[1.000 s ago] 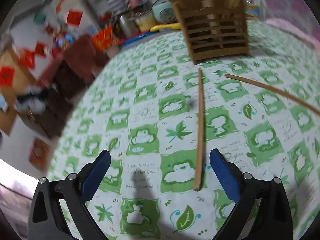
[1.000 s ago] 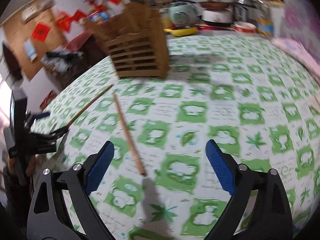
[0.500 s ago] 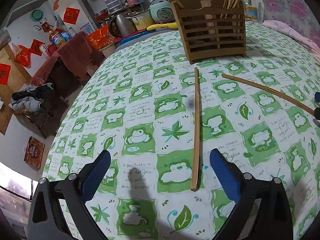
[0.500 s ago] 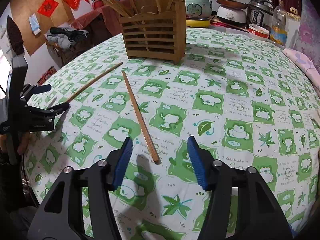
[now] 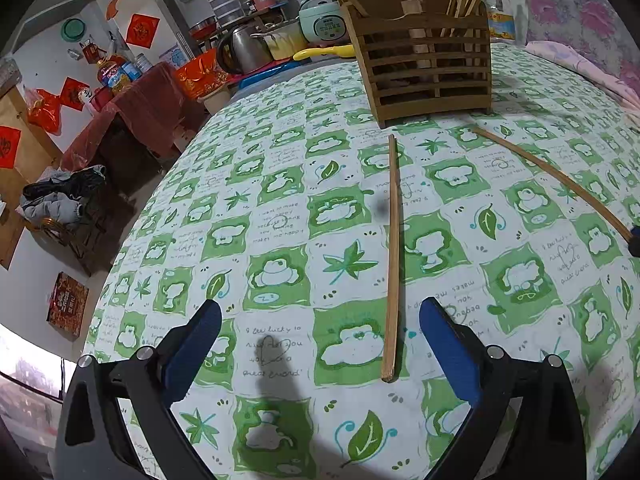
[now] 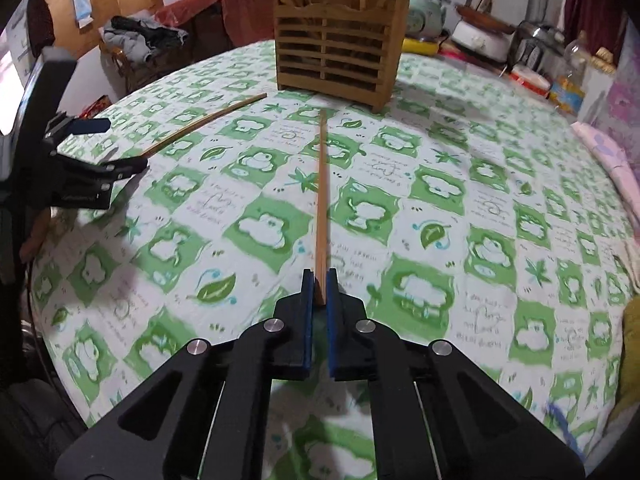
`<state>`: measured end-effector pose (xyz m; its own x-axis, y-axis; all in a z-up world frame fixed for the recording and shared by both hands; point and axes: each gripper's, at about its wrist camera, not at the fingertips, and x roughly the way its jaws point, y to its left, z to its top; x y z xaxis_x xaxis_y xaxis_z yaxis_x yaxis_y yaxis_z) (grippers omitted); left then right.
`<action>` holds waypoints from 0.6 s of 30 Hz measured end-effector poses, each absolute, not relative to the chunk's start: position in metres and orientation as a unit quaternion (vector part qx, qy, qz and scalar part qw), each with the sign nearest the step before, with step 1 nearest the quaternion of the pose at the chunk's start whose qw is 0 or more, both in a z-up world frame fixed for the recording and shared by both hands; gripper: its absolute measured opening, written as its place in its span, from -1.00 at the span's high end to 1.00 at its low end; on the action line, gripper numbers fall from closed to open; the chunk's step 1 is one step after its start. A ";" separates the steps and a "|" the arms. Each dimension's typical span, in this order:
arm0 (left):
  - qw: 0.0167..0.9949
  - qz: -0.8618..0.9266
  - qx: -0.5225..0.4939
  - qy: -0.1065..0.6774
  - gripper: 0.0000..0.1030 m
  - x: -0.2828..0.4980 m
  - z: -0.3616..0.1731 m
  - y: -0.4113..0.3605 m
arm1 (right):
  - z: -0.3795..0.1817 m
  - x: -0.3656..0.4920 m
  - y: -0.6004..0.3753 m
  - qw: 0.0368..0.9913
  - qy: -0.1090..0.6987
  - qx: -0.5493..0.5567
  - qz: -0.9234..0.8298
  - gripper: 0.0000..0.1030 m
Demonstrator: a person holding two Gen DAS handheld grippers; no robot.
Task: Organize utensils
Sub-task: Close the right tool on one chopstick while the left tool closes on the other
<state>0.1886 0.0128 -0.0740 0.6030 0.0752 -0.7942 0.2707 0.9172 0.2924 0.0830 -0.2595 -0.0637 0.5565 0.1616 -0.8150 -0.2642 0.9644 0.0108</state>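
Two wooden chopsticks lie on the green-and-white tablecloth in front of a slatted wooden utensil holder [image 5: 432,68] [image 6: 340,56] that holds several more sticks. My right gripper [image 6: 320,276] is shut on the near end of one chopstick [image 6: 321,200], which points straight at the holder. In the left wrist view that same chopstick [image 5: 552,176] runs off to the right, where a blue tip of the right gripper [image 5: 634,240] shows. My left gripper [image 5: 320,332] [image 6: 116,146] is open, low over the cloth. The other chopstick [image 5: 394,256] [image 6: 204,124] lies untouched between its fingers, nearer the right one.
The round table's edge [image 5: 132,232] curves away on the left, with a drop to the floor. Behind the holder stand a kettle [image 5: 240,46], a rice cooker [image 5: 324,24] and pots [image 6: 484,38]. A pink cloth [image 6: 608,152] lies at the right edge.
The right gripper's jaws went from wide open to shut on the chopstick's near end, and the gripper swung into line with it. The left gripper has stayed put and open.
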 end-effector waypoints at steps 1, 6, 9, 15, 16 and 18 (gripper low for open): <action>0.874 -0.056 0.196 0.442 -0.89 0.189 -0.074 0.013 | -0.064 0.084 -0.261 0.881 0.455 -0.054 0.116 0.87; 0.874 -0.054 0.200 0.440 -0.89 0.189 -0.075 0.010 | -0.065 0.091 -0.280 0.880 0.461 0.006 0.112 0.87; 0.874 -0.054 0.203 0.439 -0.89 0.188 -0.075 0.008 | -0.066 0.091 -0.277 0.879 0.463 0.005 0.112 0.87; 0.867 -0.101 0.194 0.448 -0.89 0.188 -0.075 0.004 | -0.066 0.091 -0.277 0.878 0.465 0.008 0.114 0.86; 0.866 -0.109 0.191 0.450 -0.88 0.187 -0.074 0.005 | -0.066 0.091 -0.278 0.878 0.465 0.009 0.114 0.86; 0.864 -0.124 0.186 0.451 -0.79 0.185 -0.074 0.004 | -0.066 0.092 -0.278 0.878 0.466 0.009 0.115 0.85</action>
<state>0.1855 0.0040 -0.0742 0.5618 -0.0460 -0.8260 0.3816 0.9003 0.2094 0.0916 -0.2779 -0.0663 0.5403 0.2095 -0.8150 -0.1926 0.9736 0.1226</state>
